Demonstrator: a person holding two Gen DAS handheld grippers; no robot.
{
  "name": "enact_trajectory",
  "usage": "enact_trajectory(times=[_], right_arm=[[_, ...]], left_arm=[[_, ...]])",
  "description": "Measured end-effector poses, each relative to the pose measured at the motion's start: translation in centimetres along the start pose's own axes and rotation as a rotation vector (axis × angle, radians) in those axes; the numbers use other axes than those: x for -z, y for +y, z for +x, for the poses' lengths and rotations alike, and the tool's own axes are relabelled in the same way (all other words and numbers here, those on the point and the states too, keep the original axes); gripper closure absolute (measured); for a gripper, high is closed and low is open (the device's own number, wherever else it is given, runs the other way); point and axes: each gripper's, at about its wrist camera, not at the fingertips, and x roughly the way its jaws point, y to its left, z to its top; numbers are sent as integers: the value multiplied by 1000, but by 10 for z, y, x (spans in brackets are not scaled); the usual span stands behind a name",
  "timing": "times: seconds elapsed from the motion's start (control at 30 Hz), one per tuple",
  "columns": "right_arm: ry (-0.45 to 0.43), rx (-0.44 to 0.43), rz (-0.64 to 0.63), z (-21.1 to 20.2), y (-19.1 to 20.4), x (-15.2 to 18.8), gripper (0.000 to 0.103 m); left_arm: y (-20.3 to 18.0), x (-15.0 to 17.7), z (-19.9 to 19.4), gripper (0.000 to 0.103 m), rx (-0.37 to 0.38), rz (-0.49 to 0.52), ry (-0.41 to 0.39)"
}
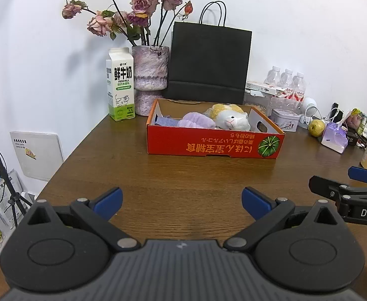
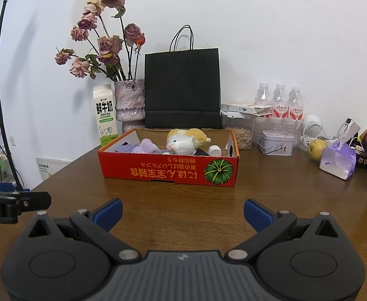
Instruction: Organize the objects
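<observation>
A brown wooden table (image 1: 183,180) stands against a white wall (image 1: 296,25).

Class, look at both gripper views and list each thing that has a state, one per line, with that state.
Left gripper: open, holding nothing.
Right gripper: open, holding nothing.
Red box: open-topped, holding items.
Plush toy: lying in the box.
Milk carton: upright, top closed.
Black bag: standing upright.
Water bottles: upright, capped.
Tin: lid on.

At the back of the table (image 2: 183,213) stand a milk carton (image 2: 104,116), a vase of dried roses (image 2: 129,102), a black paper bag (image 2: 182,87) and three water bottles (image 2: 279,100).
</observation>
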Motion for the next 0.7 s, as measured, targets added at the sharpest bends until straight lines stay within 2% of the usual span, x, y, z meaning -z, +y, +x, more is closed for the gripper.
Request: enact_trajectory(times=[0.7], right_arm=[[1,0,-1,-1,0,1,0]], left_arm=[[0,2,1,0,-4,10,10]])
